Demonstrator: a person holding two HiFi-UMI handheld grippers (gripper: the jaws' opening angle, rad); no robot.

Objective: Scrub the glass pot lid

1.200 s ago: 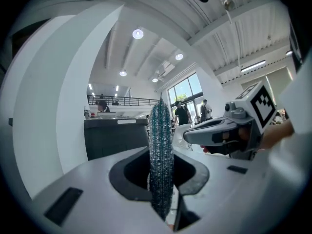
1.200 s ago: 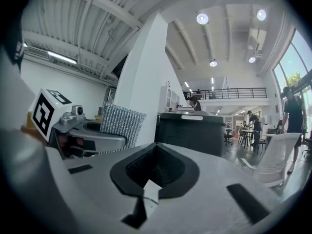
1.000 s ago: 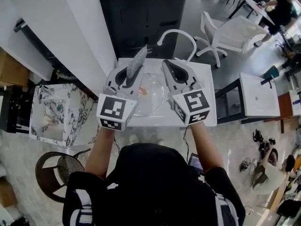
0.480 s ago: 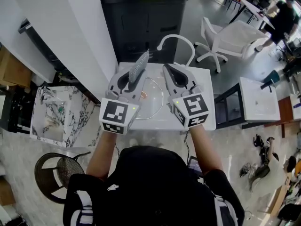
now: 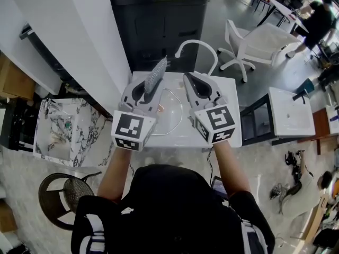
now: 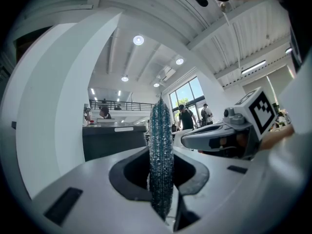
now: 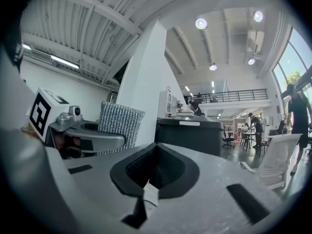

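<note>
1. Bench (image 5: 231, 107): white, and it carries the lid. I work over it so the glass has a flat support to be scrubbed against. My grippers cover part of its near edge. Whether there is a basin under the tap (image 5: 197, 44) I cannot tell.
2. Lid (image 5: 170, 110): lies flat on the bench, between the two grippers in the head view. I judge it is placed for scrubbing. Because the glass is clear, only its rim reads plainly. Its left and right edges pass under the grippers, and neither gripper view shows it.
3. Left gripper (image 5: 151, 89): its fingers (image 6: 87, 194) are closed on the pad, clamping the lower part so the free end can be pressed to the glass. The gripper points level, so I judge the pad is not yet on the lid. How high it is above the lid cannot be read.
4. Right gripper (image 5: 187, 78): its fingers (image 7: 224, 184) are closed together with nothing between them. It is held over the lid's right side, probably to steady the lid. No view shows whether it touches the lid.
5. Pad (image 6: 161, 150): silvery mesh, held on edge and projecting past the fingers. Its clamped end is hidden.
</note>
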